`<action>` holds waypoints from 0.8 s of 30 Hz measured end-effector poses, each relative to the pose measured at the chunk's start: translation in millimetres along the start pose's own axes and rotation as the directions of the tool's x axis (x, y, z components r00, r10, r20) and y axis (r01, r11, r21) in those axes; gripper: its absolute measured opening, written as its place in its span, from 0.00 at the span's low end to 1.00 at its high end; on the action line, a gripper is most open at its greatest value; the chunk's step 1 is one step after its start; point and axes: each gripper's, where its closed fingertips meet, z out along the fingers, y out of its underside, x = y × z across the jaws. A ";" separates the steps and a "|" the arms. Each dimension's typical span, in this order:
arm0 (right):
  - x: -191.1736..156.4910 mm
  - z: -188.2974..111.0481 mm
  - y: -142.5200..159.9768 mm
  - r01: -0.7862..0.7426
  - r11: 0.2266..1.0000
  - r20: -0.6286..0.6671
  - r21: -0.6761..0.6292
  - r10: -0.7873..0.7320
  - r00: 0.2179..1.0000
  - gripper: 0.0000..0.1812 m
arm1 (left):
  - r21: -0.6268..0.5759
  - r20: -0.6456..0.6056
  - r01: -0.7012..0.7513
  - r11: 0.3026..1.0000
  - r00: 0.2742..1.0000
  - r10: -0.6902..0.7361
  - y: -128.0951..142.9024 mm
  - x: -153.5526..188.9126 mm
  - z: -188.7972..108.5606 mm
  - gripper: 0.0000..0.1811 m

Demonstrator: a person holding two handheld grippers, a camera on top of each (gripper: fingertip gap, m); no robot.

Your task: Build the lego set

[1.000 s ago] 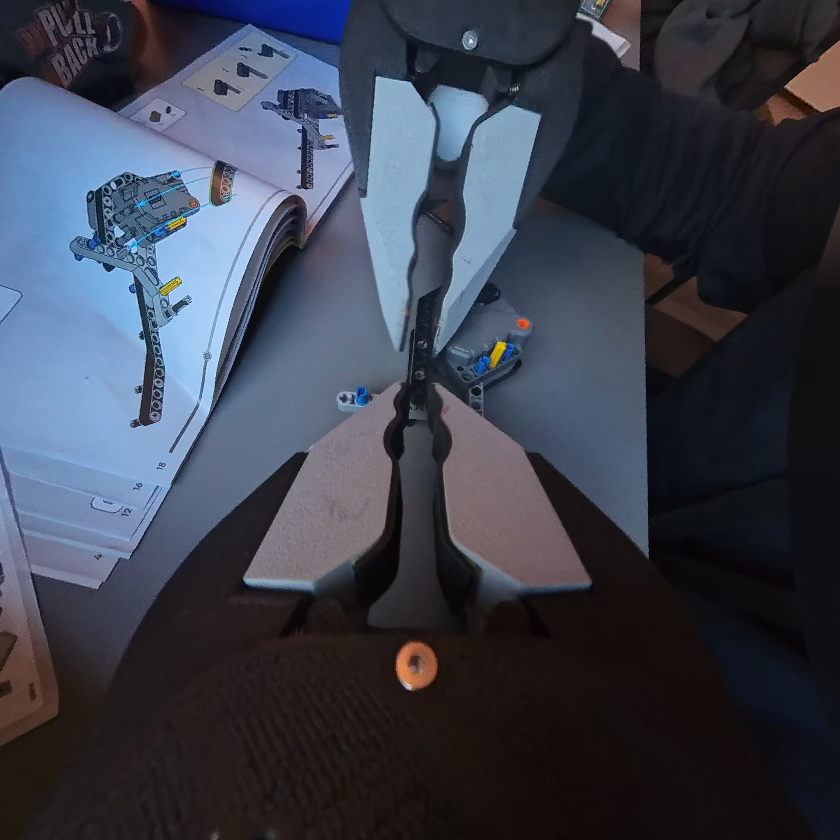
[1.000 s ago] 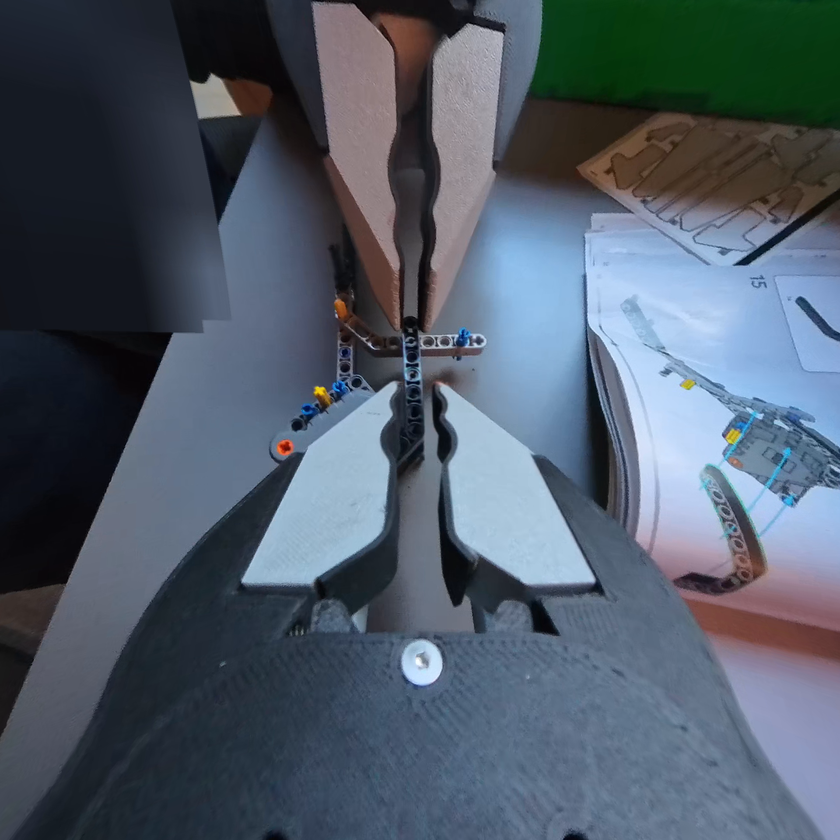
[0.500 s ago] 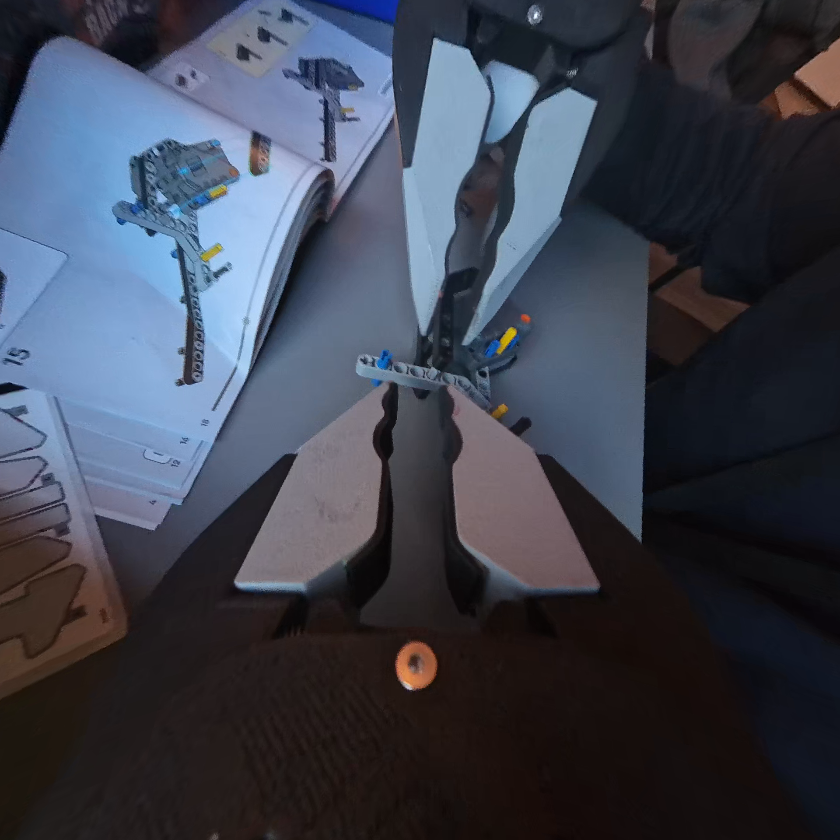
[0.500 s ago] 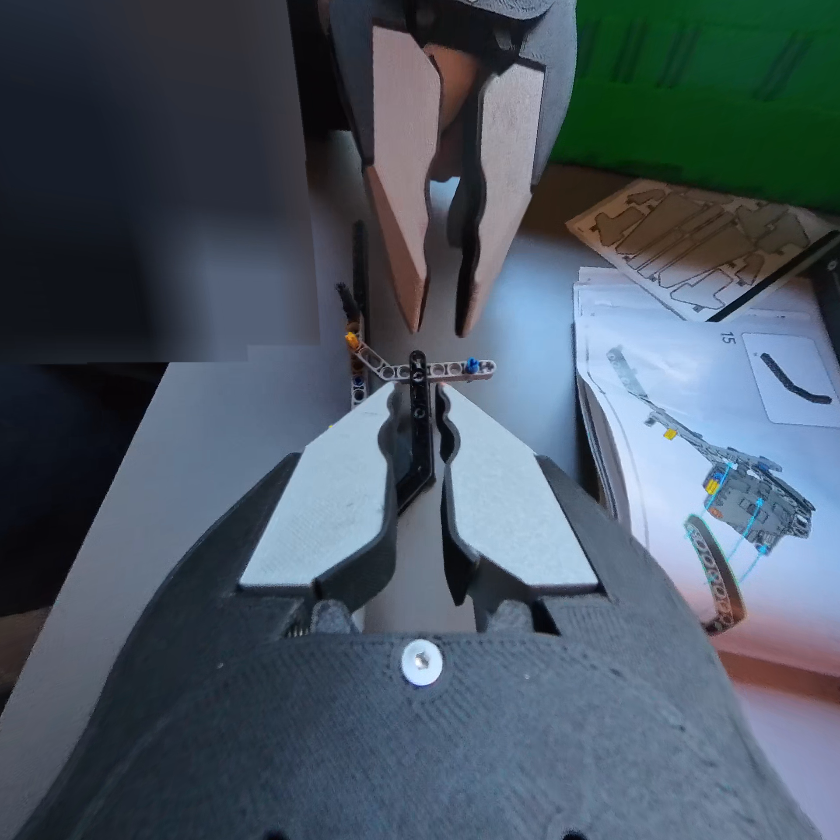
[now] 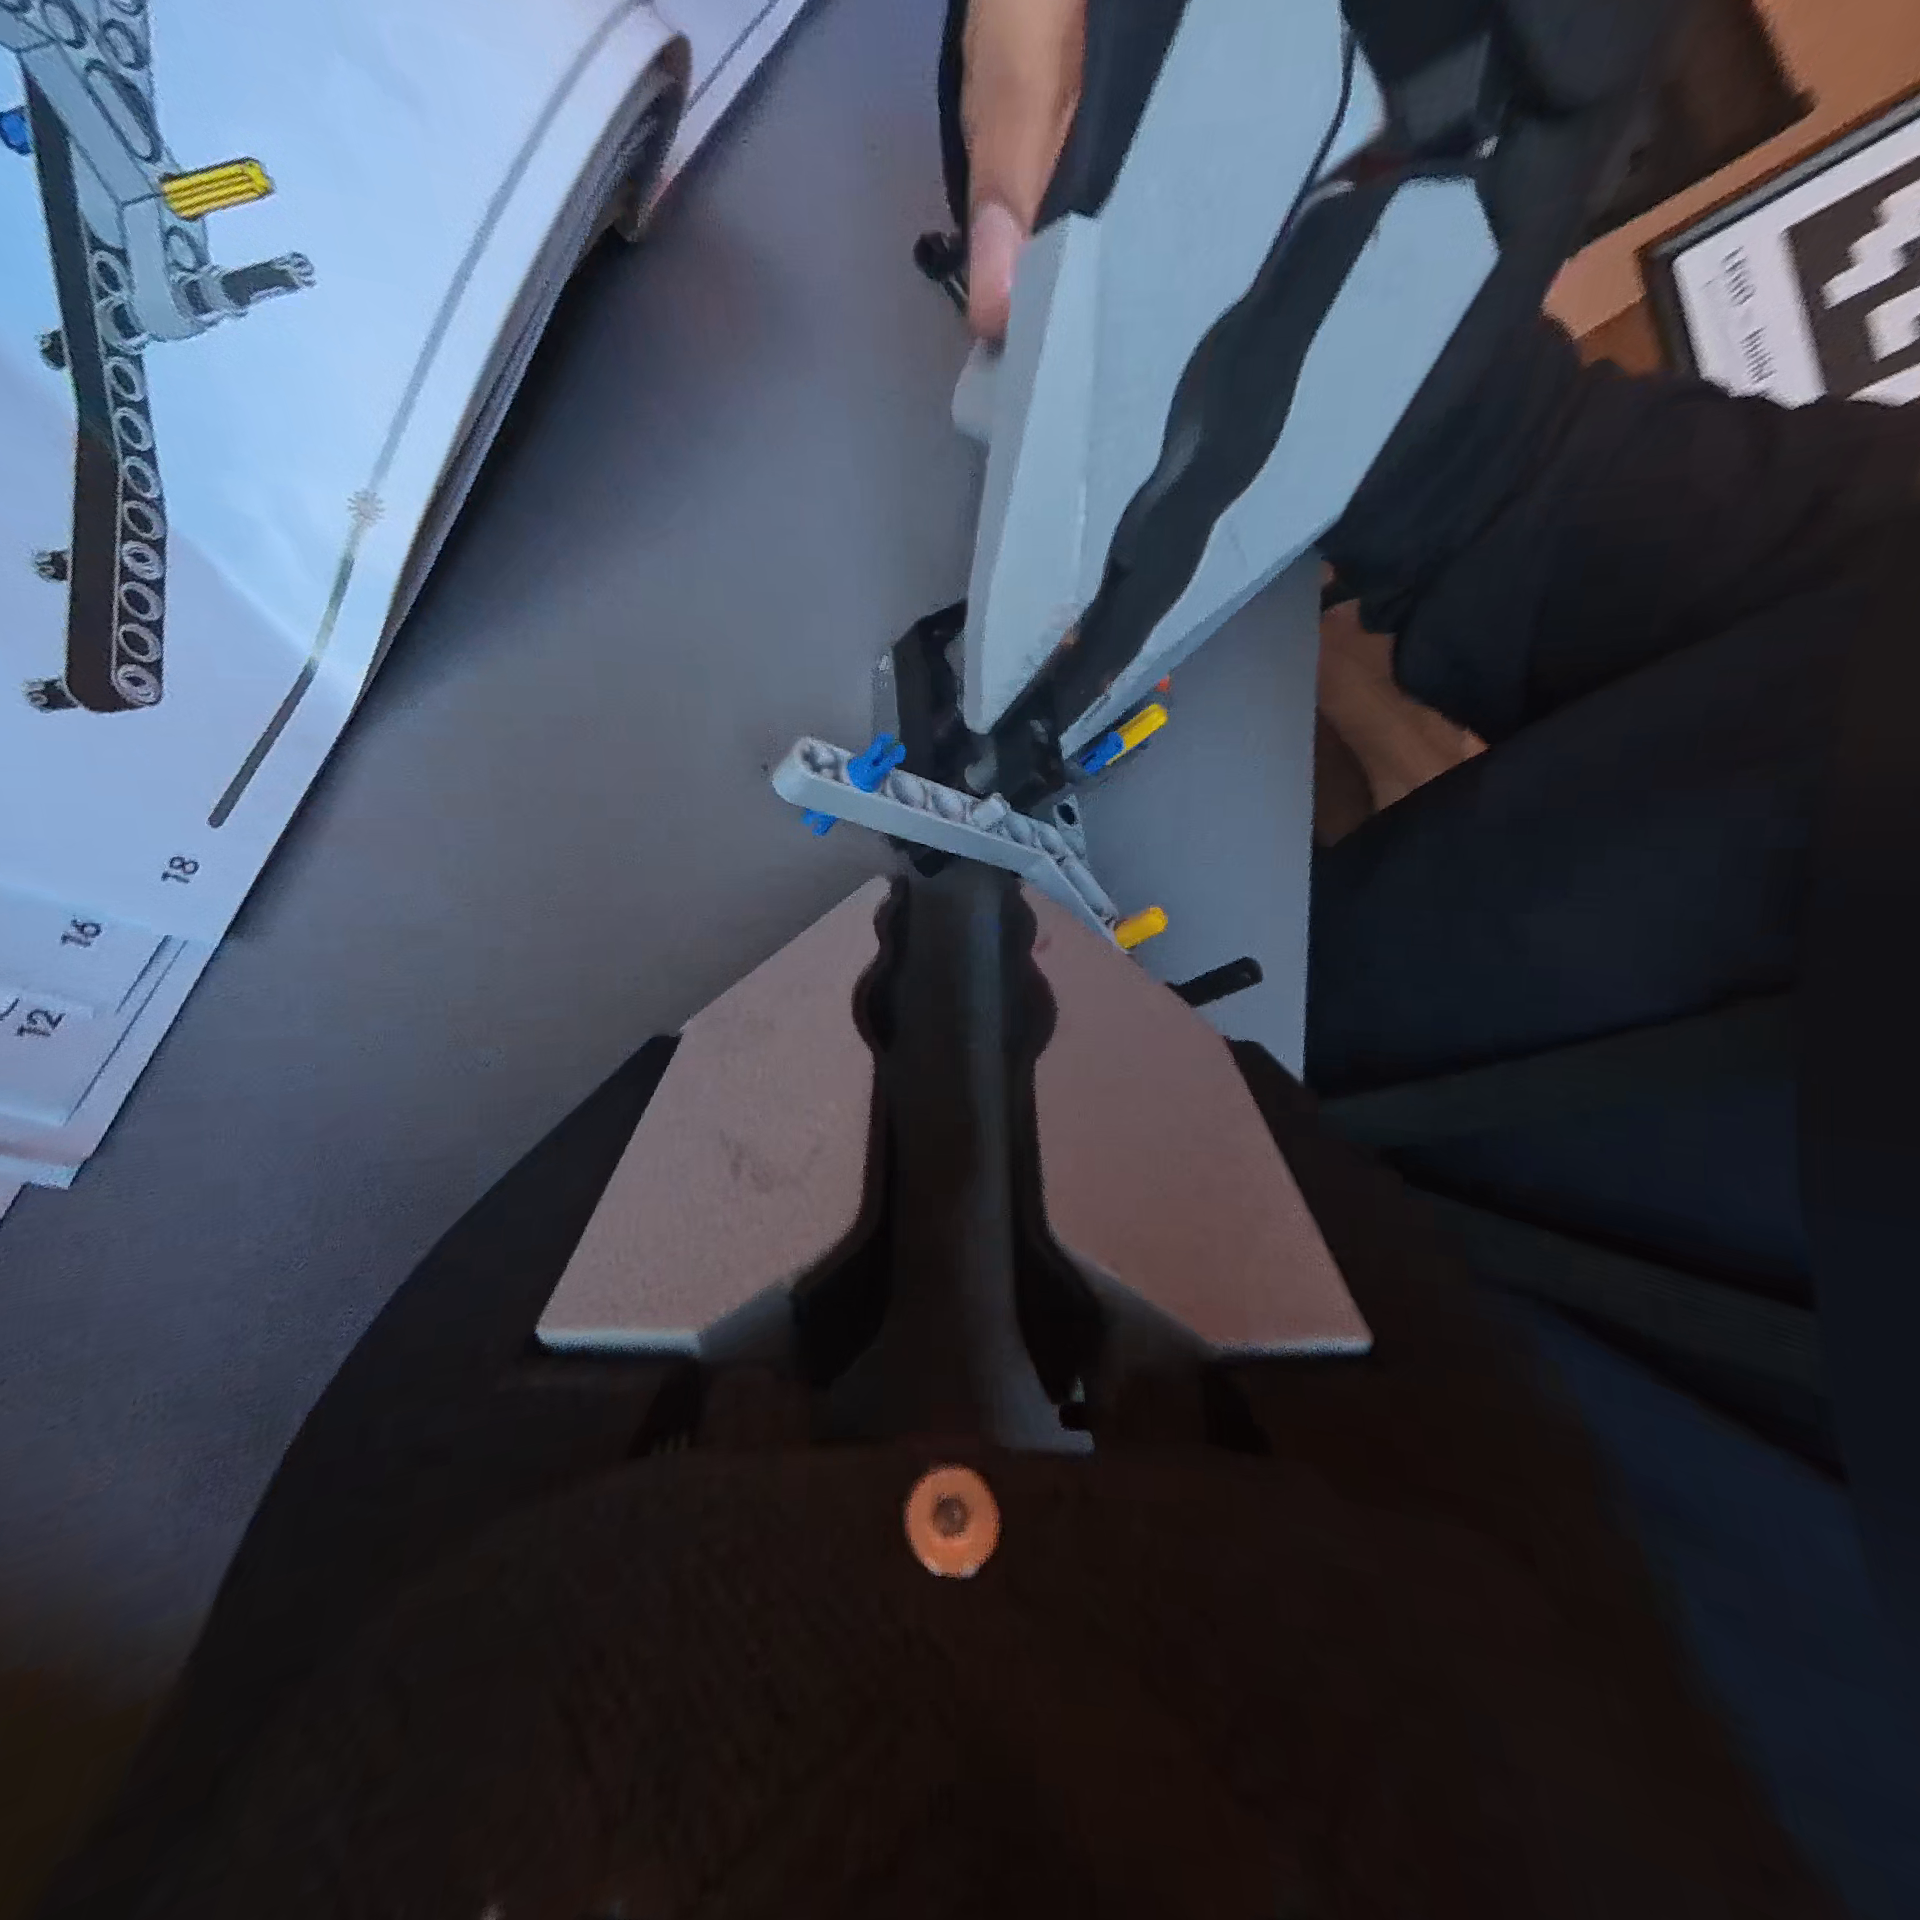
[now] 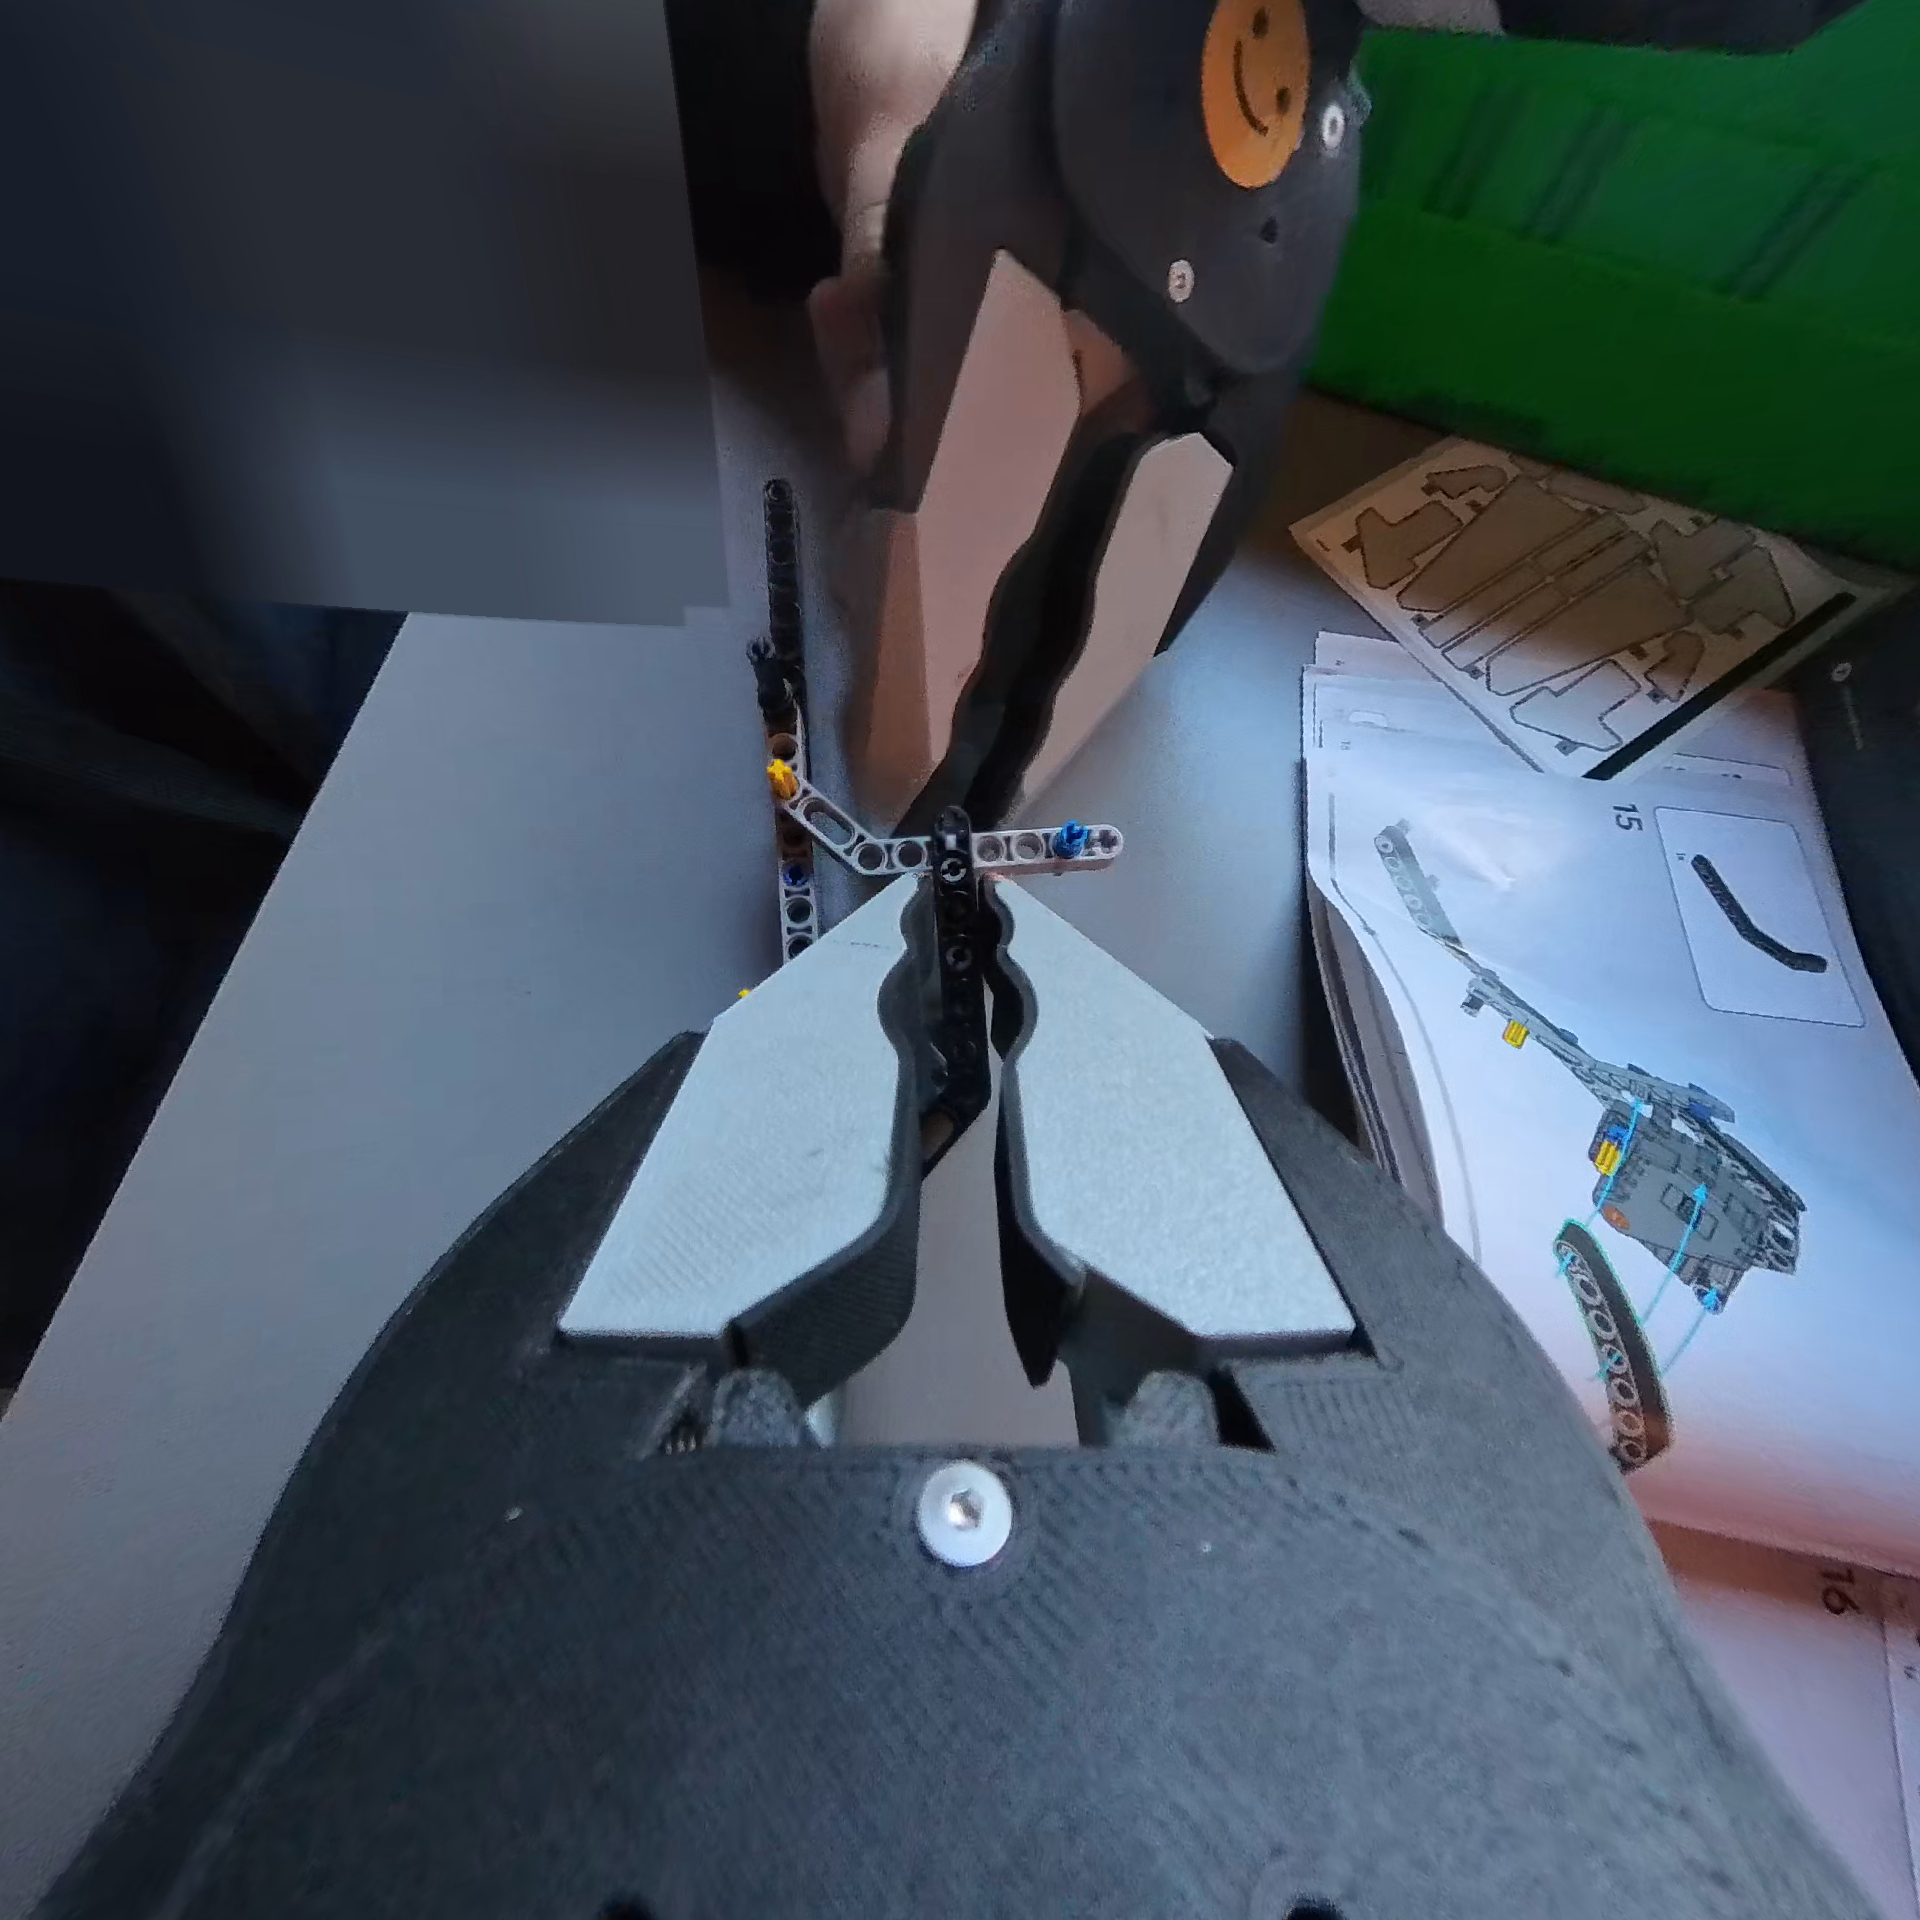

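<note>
1. Right hand-held gripper (image 6: 961, 914) is clamped on a black angled lego beam with a row of round holes (image 6: 961, 971); the jaws are nearly closed, with only the beam's thickness between them. The beam's tip projects forward so that it can meet the build.
2. Light grey angled lego beam with a blue pin near one end (image 6: 940, 850) crosses the black beam's tip just above the grey counter (image 6: 499, 883). It belongs to a partial assembly with yellow and blue pins and a long black beam behind it.
3. Left hand-held gripper (image 5: 961, 894) has its jaws narrowly parted, tips right at the grey beam. Whether they pinch it I cannot tell; its likely job is steadying the assembly.
4. My read: the black beam is being lined up for pinning to the grey one.
5. Open white paper instruction booklet with printed build diagrams (image 6: 1683, 1039) lies beside the work for reference, with a tan sticker sheet (image 6: 1579, 592) and a green plastic bin (image 6: 1662, 270) beyond it.
6. Writing: the booklet carries step numbers and the left view shows a black-and-white marker card (image 5: 1808, 301). No brand is legible.
</note>
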 end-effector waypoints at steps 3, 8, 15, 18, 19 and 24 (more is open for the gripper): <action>-0.3 -1.1 0.2 0.009 1.000 -0.005 0.008 -0.009 1.000 0.02 | 0.016 -0.049 0.050 0.999 0.998 -0.050 -2.6 2.5 -0.3 0.08; -1.0 -3.3 0.9 -0.004 0.999 0.005 0.040 0.004 1.000 0.02 | 0.044 -0.176 0.164 0.986 0.972 -0.154 -10.1 10.9 -1.8 0.17; -0.8 -5.2 1.1 -0.031 0.996 0.019 0.083 0.030 0.999 0.02 | 0.068 -0.203 0.231 0.971 0.956 -0.214 -16.3 9.8 -1.8 0.17; -1.7 -8.0 -0.6 -0.031 0.994 0.017 0.107 0.030 0.999 0.02 | 0.086 -0.219 0.253 0.964 0.948 -0.229 -19.5 10.0 -3.0 0.15; -1.5 -9.2 -1.0 -0.038 0.992 0.017 0.117 0.036 0.999 0.02 | 0.097 -0.227 0.255 0.962 0.947 -0.228 -21.1 10.7 -4.0 0.14; -1.5 -11.6 4.1 -0.048 0.991 0.004 0.124 0.048 0.999 0.02 | 0.104 -0.303 0.292 0.951 0.920 -0.250 -25.1 15.2 -9.0 0.24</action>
